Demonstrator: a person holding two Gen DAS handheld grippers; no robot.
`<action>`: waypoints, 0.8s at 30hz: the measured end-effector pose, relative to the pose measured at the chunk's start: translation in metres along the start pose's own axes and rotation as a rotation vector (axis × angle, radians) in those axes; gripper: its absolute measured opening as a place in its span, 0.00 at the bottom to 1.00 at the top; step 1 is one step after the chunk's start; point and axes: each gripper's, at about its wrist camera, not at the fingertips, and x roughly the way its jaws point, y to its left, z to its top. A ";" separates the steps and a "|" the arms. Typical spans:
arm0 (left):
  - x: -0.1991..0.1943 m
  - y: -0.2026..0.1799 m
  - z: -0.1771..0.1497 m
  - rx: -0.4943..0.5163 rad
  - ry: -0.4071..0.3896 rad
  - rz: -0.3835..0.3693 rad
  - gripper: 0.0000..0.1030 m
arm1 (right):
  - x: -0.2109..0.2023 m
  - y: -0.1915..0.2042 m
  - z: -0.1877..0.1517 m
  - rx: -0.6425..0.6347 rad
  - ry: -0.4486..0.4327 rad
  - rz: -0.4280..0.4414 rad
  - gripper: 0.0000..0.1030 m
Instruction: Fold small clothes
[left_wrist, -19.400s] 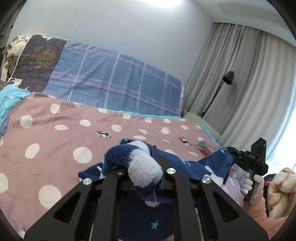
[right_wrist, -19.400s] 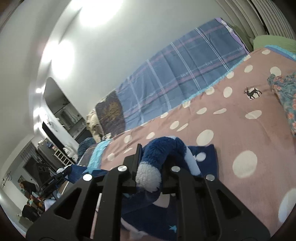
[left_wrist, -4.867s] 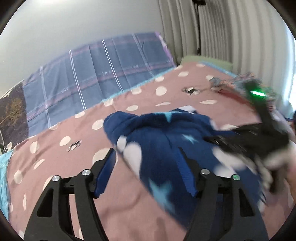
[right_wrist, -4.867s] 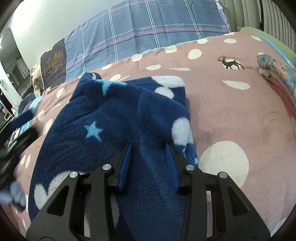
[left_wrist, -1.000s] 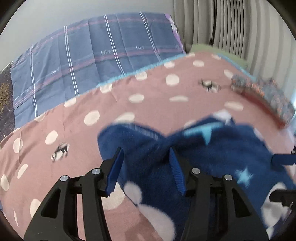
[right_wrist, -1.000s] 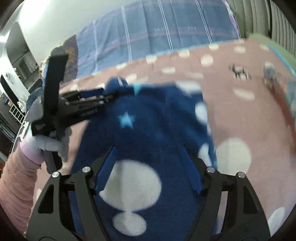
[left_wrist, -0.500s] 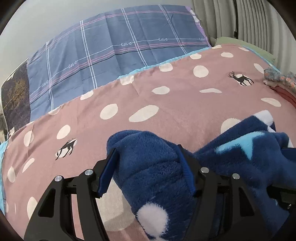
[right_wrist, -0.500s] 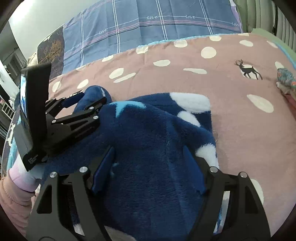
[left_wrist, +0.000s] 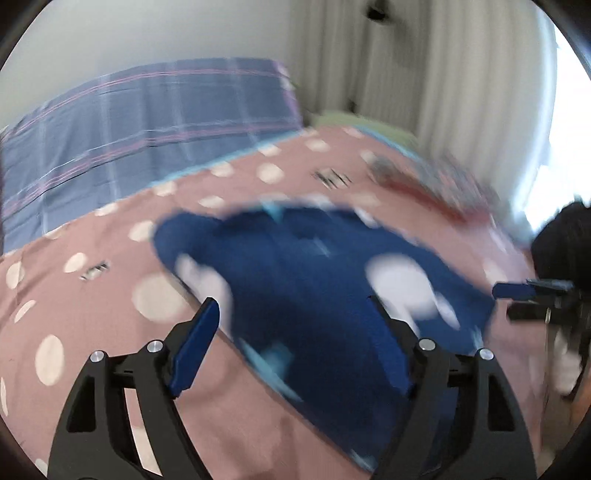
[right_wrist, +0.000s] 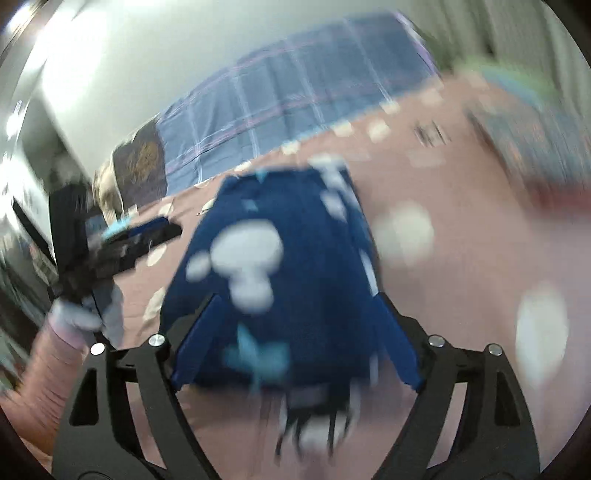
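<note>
Both views are motion-blurred. Your left gripper (left_wrist: 291, 328) has its jaws spread wide; they have just been opening, and the pads press on nothing, with the blue fleece garment (left_wrist: 325, 280) lying on the bed below and between them. Your right gripper (right_wrist: 295, 328) is likewise wide, jaws just been opening, and the garment (right_wrist: 288, 273) lies flat under the gap, not pinched. The garment is dark blue with white blobs and light blue stars, and it sits on the pink dotted bedspread (left_wrist: 110, 295). A blue plaid blanket (left_wrist: 147, 110) lies behind it. In the right view, your left hand (right_wrist: 85, 314) shows at the left edge, beside the garment.
</note>
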 end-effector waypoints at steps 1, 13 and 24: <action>0.007 -0.014 -0.012 0.053 0.030 0.011 0.78 | -0.002 -0.014 -0.015 0.094 0.034 0.032 0.82; 0.020 -0.008 -0.037 -0.134 0.033 -0.007 0.79 | 0.033 -0.054 -0.056 0.499 0.145 0.236 0.89; 0.020 -0.001 -0.046 -0.168 0.020 -0.039 0.85 | 0.062 -0.040 -0.038 0.498 0.100 0.166 0.94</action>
